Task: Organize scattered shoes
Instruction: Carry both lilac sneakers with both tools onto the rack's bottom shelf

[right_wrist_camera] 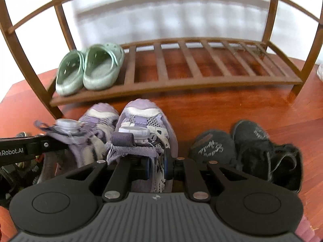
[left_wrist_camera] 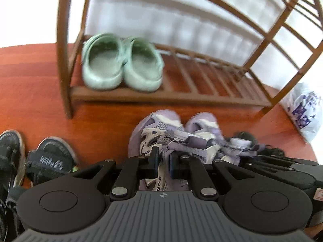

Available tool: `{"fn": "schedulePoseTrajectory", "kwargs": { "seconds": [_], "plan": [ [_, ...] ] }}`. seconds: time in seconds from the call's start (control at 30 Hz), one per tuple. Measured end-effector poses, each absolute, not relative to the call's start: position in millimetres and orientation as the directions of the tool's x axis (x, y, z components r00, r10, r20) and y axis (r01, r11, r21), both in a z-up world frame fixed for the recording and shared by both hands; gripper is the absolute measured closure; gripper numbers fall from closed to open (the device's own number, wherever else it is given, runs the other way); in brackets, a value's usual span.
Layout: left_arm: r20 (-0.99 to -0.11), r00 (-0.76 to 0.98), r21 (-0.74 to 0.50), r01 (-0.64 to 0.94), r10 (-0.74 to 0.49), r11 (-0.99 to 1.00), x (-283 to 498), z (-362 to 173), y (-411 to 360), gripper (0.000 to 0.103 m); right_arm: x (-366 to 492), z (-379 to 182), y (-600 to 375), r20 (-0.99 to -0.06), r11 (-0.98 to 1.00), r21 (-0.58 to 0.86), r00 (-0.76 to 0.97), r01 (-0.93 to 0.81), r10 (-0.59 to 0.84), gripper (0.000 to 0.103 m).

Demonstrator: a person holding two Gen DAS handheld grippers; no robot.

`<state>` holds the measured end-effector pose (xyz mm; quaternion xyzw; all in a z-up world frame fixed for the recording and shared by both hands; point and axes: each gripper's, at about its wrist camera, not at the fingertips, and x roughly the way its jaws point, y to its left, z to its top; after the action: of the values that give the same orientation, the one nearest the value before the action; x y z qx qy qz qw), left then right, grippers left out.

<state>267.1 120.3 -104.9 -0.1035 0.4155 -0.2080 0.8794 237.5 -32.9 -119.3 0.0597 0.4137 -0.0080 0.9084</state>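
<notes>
Claws first: your left claw point(left_wrist_camera: 163, 164) is clamped on the collar of one lilac sneaker point(left_wrist_camera: 153, 139), blue pads pinching the fabric. Your right claw point(right_wrist_camera: 157, 166) is clamped on the collar of the other lilac sneaker point(right_wrist_camera: 145, 125), pads squeezing the mesh edge. Both sneakers sit side by side, toes pointing away from you toward the rack, laces and straps bunched loose at the tongue. Whether the soles touch the floor you cannot tell from these views.

Outward from there: the reddish wood floor point(right_wrist_camera: 222, 113) runs under everything. To the right of the sneakers, near you, lies a pair of black fuzzy slippers point(right_wrist_camera: 252, 147). To the left, near you, a pair of black sandals point(left_wrist_camera: 50, 157) lies on the floor.

Farther off stands the wooden shoe rack point(right_wrist_camera: 181, 84), its slatted bottom shelf low to the floor. A pair of mint green clogs point(right_wrist_camera: 90, 70) sits at the left end of that shelf, heels toward you, touching each other. At the far right, past the rack's leg, a white plastic bag point(left_wrist_camera: 302, 111) with purple print rests on the floor.
</notes>
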Motion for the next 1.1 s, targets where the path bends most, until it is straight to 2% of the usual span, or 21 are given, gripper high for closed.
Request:
{"fn": "schedulePoseTrajectory", "kwargs": {
  "seconds": [0.63,1.1],
  "plan": [
    [-0.616,0.662,-0.394,0.212,-0.428,0.894,315.7,-70.2,64.9,0.094,302.5,-72.4,-97.0,-0.716,0.993,0.113,0.696,0.039,0.054,0.089],
    [-0.600,0.720,-0.325,0.179,-0.349,0.929,369.4,-78.6,19.7,0.094,375.1,-100.7,-130.6,-0.700,0.985,0.151,0.712,0.080,0.049,0.089]
  ]
}}
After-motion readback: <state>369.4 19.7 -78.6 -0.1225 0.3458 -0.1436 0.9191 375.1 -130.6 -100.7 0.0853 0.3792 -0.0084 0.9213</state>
